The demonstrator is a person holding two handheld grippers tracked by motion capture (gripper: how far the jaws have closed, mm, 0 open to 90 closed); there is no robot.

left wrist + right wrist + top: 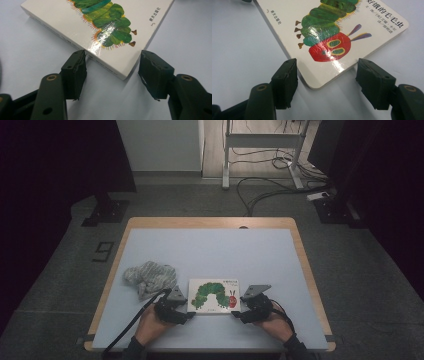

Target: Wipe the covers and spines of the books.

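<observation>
Lying crumpled at the left of the tabletop [210, 245], a grey cloth [150, 277] sits just beside the left gripper [189, 314], clear of the picture book [215, 296]. Both the left gripper and the right gripper [235, 314] have fingers [75, 72] apart, each straddling a near corner of the caterpillar-covered book without pinching it. Chinese characters run along the cover's edge.

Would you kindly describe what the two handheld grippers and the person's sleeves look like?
Both the left gripper and right gripper are black with blocky jaws and grey three-cornered top plates. A black cable trails from the left one. The sleeves are dark.
</observation>
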